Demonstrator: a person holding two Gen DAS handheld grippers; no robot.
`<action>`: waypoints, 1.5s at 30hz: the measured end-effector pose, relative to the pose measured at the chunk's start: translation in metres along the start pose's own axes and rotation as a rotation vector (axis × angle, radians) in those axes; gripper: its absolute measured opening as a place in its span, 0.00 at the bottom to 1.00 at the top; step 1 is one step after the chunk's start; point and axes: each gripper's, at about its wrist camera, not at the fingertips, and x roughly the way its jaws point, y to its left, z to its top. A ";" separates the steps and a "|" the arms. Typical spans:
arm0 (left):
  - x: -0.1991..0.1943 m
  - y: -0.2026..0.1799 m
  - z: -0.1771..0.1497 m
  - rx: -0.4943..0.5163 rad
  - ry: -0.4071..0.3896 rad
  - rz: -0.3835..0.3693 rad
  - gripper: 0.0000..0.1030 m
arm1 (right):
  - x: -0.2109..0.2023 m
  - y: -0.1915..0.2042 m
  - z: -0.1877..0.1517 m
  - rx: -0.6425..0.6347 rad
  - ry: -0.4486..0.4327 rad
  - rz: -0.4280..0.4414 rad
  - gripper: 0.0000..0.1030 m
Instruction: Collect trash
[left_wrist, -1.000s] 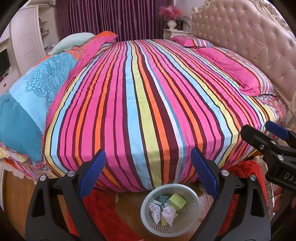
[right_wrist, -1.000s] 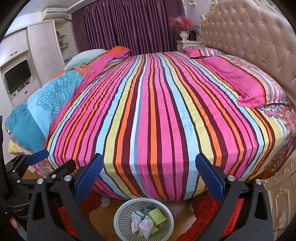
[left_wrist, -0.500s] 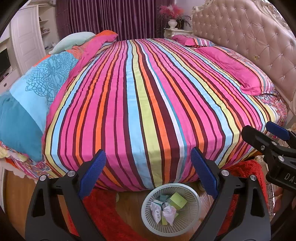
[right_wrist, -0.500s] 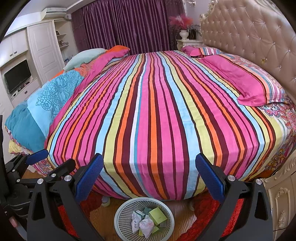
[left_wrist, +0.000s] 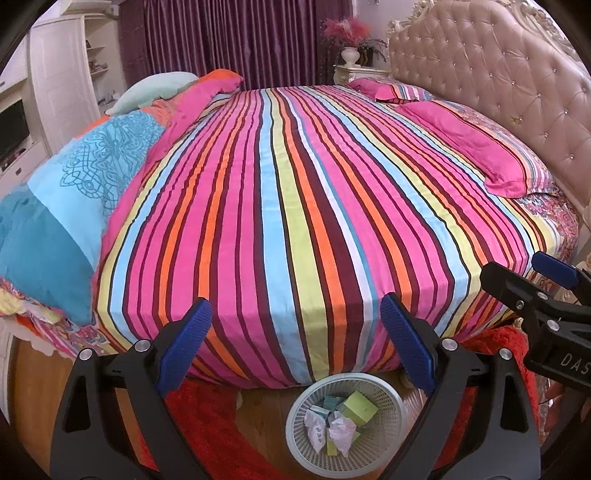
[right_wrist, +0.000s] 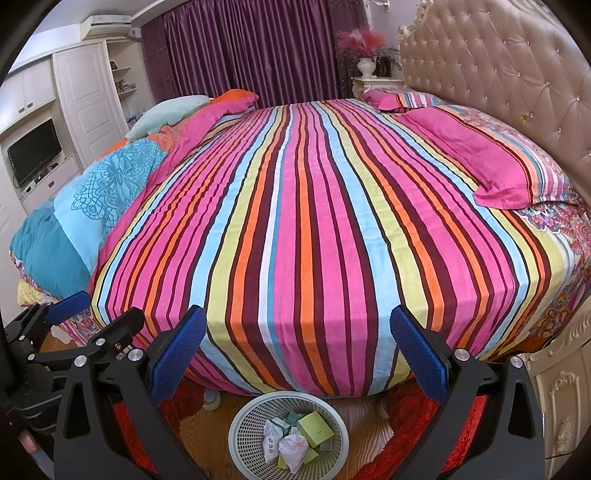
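We hold both grippers, left (left_wrist: 295, 347) and right (right_wrist: 297, 349), spread wide and empty above the basket (right_wrist: 242, 421) on the floor at the bed (right_wrist: 303, 221) edge, trash (right_wrist: 295, 437) already inside, bedspread looks bare, so next we likely scan for leftovers.

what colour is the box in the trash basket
Light green box, lying among crumpled paper in the white basket; clearest in the right wrist view.
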 end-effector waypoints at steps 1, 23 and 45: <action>0.001 0.001 0.000 -0.005 0.007 -0.002 0.87 | 0.000 0.000 0.000 0.002 0.000 0.000 0.93; 0.017 -0.001 0.004 0.006 0.057 -0.013 0.87 | 0.008 -0.006 -0.001 0.008 0.027 0.006 0.93; 0.092 -0.004 0.015 0.007 0.206 -0.004 0.87 | 0.068 -0.023 -0.007 0.064 0.191 -0.022 0.93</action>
